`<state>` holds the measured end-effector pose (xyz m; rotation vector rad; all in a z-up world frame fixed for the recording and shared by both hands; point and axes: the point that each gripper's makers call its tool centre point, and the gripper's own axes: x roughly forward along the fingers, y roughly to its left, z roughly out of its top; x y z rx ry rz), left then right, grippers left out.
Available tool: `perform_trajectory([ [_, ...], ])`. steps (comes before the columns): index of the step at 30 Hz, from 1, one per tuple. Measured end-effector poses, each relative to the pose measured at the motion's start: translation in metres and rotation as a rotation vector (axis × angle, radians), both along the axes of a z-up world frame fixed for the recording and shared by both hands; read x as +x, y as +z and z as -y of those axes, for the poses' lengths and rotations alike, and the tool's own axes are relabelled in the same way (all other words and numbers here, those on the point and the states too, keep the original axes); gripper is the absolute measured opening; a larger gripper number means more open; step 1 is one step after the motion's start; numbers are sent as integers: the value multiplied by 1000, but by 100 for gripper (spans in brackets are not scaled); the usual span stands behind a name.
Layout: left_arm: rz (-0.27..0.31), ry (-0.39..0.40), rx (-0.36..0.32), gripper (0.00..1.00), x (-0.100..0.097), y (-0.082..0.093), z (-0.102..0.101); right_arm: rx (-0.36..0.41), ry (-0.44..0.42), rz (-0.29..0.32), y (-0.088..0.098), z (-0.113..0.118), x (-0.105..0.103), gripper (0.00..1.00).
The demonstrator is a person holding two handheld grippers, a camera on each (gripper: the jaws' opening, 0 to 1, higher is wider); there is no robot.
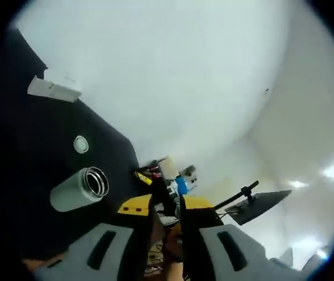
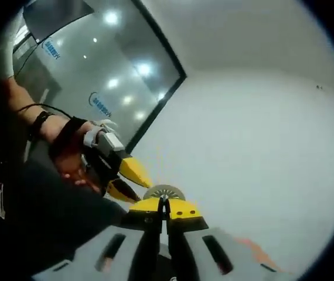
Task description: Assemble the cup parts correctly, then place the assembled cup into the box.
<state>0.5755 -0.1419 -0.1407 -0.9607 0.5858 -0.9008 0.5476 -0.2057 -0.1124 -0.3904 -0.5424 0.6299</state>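
Black cloth or matting is covering the tabletop (image 1: 32, 193), and in the left gripper view it is running tilted across the left side, with a pale wall rising behind its far edge. A light-coloured cup body (image 1: 78, 190) is lying on its side near the middle of that black surface, its dark open mouth with a metal rim facing the far edge. Just beyond it, apart from it, a small round white part (image 1: 81, 144), probably a lid or seal, is lying flat. Further along, toward the corner of the tabletop, a white box (image 1: 54, 88) is sitting closed or nearly closed; which, I cannot tell. Clutter and a monitor on an arm are sitting past the table's edge.

The left gripper (image 1: 167, 219) is hovering off the table with its yellow-tipped jaws pressed almost together, a narrow gap between them and nothing in it.

In the right gripper view, the right gripper (image 2: 164, 209) is pinching a small round ribbed disc (image 2: 164, 192), likely another cup part, between its closed yellow tips, holding it up against a white wall. The left gripper is also showing there from the left, carried by a person's hand (image 2: 73, 155) wearing a dark wrist strap.

Judging by this, the task is at an early stage: the parts are lying separate, nothing is fitted onto the cup body, and boxing is not yet begun.
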Motion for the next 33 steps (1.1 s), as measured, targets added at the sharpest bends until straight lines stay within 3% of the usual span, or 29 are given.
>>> perform_trajectory([
  [2, 32, 6, 22, 22, 1, 1, -7, -6, -6, -10, 1, 6, 1, 0],
  [8, 130, 34, 65, 42, 4, 5, -30, -35, 17, -66, -2, 17, 4, 1],
  [14, 226, 82, 162, 51, 4, -5, -52, -153, 109, -214, -15, 12, 5, 1],
  [17, 337, 107, 241, 55, 5, -10, -65, -235, 155, -286, -20, 9, 7, 1],
  [18, 397, 123, 257, 58, 5, -8, -69, -255, 162, -301, -18, 8, 7, 1],
  [22, 535, 171, 309, 69, 4, -7, -80, -371, 180, -373, -9, 5, 10, 1],
  [24, 622, 181, 331, 69, 0, -5, -84, -423, 201, -429, -7, 5, 10, 1],
  [25, 655, 224, 382, 69, 2, -8, -92, -441, 186, -423, -1, 6, 14, 1],
  [27, 749, 282, 427, 67, 4, -7, -99, -491, 192, -474, 2, 7, 15, 1],
  [29, 795, 270, 495, 67, 3, -17, -103, -533, 214, -534, 3, 5, 15, 1],
  [33, 837, 269, 555, 70, 3, -33, -108, -662, 194, -612, -3, 1, 23, 1],
])
